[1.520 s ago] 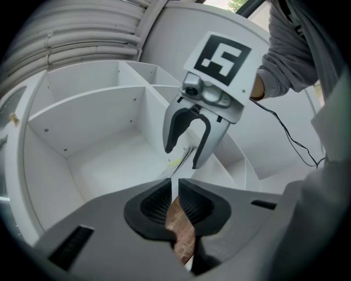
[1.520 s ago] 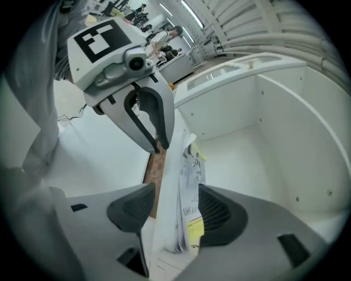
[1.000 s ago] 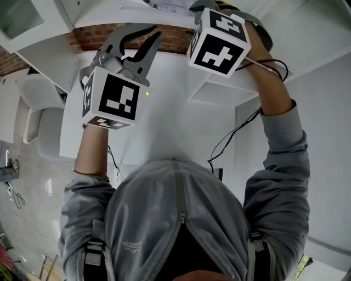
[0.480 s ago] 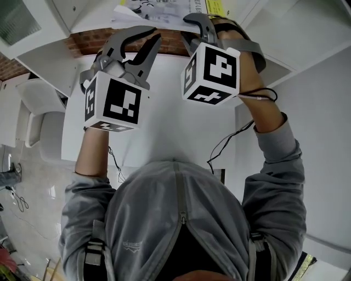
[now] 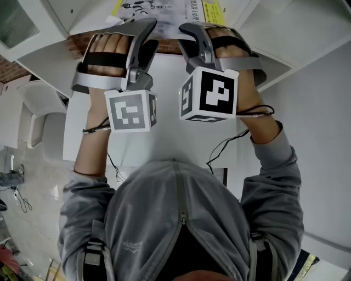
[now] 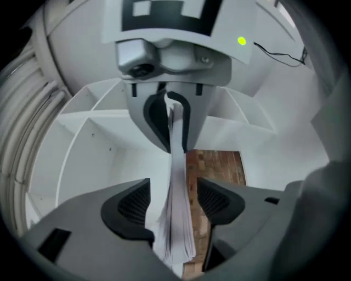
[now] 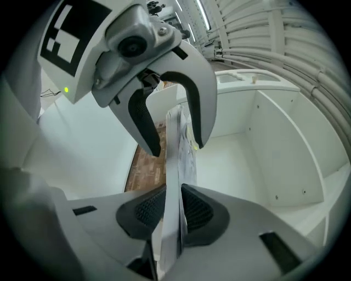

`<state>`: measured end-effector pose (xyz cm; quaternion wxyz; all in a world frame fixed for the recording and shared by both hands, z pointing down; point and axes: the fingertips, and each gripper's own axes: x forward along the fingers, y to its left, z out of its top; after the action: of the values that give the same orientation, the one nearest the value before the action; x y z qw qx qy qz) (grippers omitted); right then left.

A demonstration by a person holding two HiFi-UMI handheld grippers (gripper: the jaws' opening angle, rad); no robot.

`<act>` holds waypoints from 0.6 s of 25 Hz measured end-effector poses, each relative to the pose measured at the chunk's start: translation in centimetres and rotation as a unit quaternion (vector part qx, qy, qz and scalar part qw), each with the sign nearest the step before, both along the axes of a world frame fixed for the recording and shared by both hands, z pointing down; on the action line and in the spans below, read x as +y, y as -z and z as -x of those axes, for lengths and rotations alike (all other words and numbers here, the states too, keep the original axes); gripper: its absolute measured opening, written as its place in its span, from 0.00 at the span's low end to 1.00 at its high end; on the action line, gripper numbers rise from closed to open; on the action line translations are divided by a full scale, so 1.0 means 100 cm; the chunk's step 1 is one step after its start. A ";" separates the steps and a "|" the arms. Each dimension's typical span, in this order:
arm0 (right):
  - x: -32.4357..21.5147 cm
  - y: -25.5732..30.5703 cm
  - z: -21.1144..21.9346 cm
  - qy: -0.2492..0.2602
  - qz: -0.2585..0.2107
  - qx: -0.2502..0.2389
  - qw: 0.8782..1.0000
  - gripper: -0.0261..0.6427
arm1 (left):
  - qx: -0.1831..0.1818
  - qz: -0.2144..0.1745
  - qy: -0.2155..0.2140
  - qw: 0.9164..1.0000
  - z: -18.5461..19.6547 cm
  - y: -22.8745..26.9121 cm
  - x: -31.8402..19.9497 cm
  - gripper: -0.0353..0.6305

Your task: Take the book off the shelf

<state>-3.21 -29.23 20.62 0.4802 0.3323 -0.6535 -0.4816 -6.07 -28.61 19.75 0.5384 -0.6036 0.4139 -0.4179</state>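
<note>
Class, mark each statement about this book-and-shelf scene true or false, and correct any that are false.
1. The right gripper is clamped on the book. True; its jaws have just been closing onto it.
2. The pads of the left gripper press the book. False: the book stands between its jaws with a gap at each pad; they have just been opening.
3. Red brick shows beyond the white shelf. True.
4. The person's sleeve is red. False: it is grey.
</note>
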 end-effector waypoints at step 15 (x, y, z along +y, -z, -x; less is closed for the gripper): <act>0.045 -0.011 -0.003 0.015 0.011 -0.002 1.000 0.19 | -0.051 -0.034 0.047 0.997 0.004 -0.015 -0.011 0.18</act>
<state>-2.90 -24.72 21.74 0.4753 0.3182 -0.6646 -0.4809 -6.45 -29.69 21.23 0.5585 -0.5432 0.4277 -0.4584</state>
